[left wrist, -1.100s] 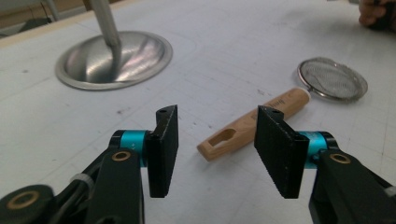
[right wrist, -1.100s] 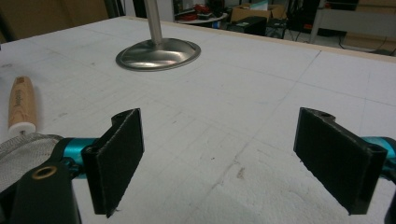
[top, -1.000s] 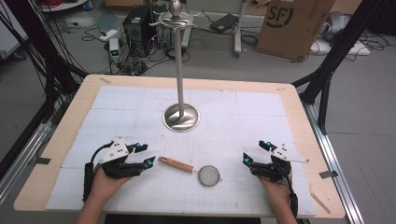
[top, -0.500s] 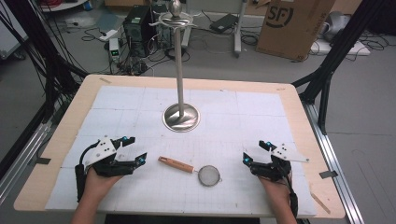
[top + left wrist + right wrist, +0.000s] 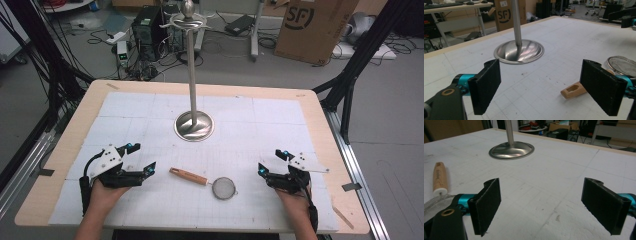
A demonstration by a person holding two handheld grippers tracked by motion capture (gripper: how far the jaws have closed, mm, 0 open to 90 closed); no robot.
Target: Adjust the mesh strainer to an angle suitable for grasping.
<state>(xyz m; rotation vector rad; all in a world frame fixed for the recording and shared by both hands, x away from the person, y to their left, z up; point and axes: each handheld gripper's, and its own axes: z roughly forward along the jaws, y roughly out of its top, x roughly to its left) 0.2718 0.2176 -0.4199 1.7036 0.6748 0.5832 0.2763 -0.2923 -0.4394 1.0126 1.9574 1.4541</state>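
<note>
Surface (image 5: 320, 107): pale wood board covered by a white gridded mat. Metal stand (image 5: 193, 125): round polished base on the mat at centre, far half, with a slim upright pole rising to a hooked top and ball finial; base also seen in the left gripper view (image 5: 519, 52) and the right gripper view (image 5: 511, 150). Small strainer (image 5: 223, 188): round wire-mesh bowl with a wooden handle (image 5: 187, 176), lying flat on the mat near the front edge, between the two grippers and touching neither; handle points toward the person's left. Left gripper (image 5: 141, 173): held in the left hand (image 5: 102, 192) near the front-left of the mat, jaws spread wide apart with nothing between them; in its own view the handle's end (image 5: 572, 90) lies on the mat just behind the right-side jaw, the mesh bowl (image 5: 622, 64) beyond. Right gripper (image 5: 269, 163): held in the right hand (image 5: 295, 202) near the front-right of the mat, jaws likewise wide apart and empty; its own view has the handle (image 5: 440, 178) and mesh rim at the left edge.
</note>
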